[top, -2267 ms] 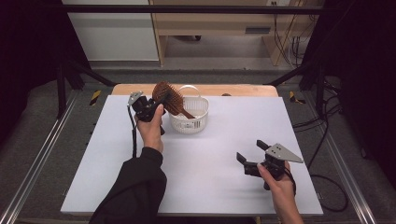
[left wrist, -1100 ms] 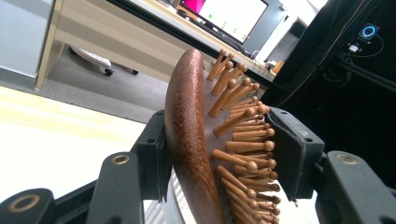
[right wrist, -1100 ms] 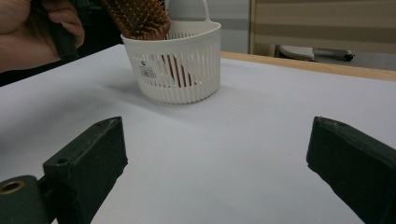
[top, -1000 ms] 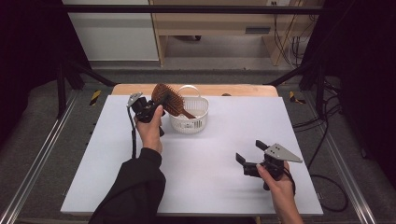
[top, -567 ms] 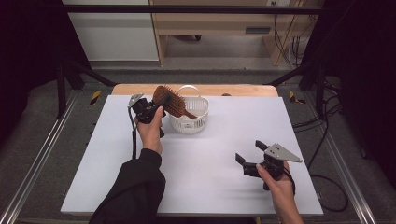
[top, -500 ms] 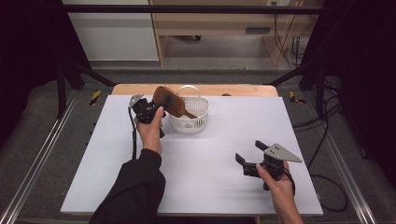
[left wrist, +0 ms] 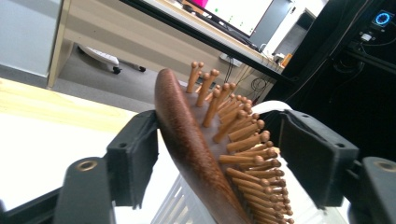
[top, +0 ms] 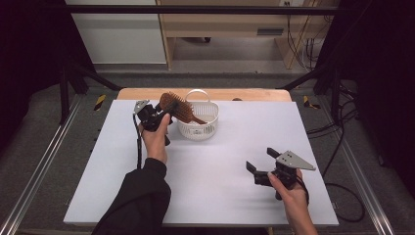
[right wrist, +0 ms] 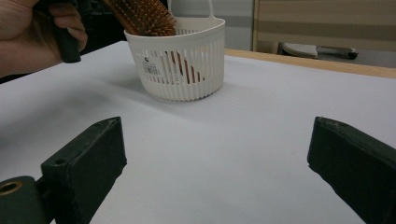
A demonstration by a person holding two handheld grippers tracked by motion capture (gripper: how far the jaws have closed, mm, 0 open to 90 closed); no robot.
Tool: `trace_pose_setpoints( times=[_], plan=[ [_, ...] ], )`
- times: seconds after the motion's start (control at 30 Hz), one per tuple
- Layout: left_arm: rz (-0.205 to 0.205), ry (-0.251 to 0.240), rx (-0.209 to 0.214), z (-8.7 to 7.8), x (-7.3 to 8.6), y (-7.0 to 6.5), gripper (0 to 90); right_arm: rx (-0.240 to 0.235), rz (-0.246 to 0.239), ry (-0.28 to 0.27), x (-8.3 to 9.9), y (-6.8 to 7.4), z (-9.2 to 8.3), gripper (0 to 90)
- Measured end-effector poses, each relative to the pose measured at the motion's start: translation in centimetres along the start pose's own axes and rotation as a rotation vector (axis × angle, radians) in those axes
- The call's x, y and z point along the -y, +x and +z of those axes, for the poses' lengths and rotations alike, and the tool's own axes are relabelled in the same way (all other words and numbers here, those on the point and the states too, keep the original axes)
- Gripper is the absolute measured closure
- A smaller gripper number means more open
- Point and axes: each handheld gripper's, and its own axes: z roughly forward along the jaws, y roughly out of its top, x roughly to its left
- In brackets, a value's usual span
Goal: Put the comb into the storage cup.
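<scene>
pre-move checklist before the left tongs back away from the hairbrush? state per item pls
1. Handle in basket: ok. The wooden hairbrush leans with its handle down inside the white slatted basket.
2. Left tongs released: ok. The jaws have just been opening; the brush head stands between them, with a gap on the bristle side.
3. Back-side pad off the wood: cannot tell. The wooden back lies right against that pad in the left gripper view.
4. Brush stays put once freed: cannot tell. Its head sticks out over the rim.
5. Basket upright on the table: ok.
6. Right tongs out of the way: ok. Open, holding nothing, well apart from the basket.
</scene>
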Motion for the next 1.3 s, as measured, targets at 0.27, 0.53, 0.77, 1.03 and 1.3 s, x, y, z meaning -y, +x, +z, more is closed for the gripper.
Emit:
trace_pose_setpoints(
  times=[0.27,0.53,0.77,1.03,1.3],
  plan=[
    [0.061,0.018,-0.015,0.0,0.1,-0.6,4.8,-0.003,-0.001,0.002,0.0,0.0,0.0,4.7],
    [0.099,0.031,-0.033,-0.3,0.0,-0.9,2.6,-0.002,-0.002,0.003,0.0,0.0,0.0,4.7],
    [0.186,0.036,-0.061,-0.8,-0.2,-1.7,3.1,0.006,-0.008,0.009,0.0,0.0,0.1,4.6],
    [0.257,0.039,-0.073,-1.4,-0.4,-2.5,2.8,-0.005,-0.007,0.005,0.0,0.1,0.1,4.8],
    [0.266,0.042,-0.081,-1.9,-0.6,-2.9,2.9,-0.006,-0.006,0.000,-0.1,0.1,0.0,4.8]
  ],
)
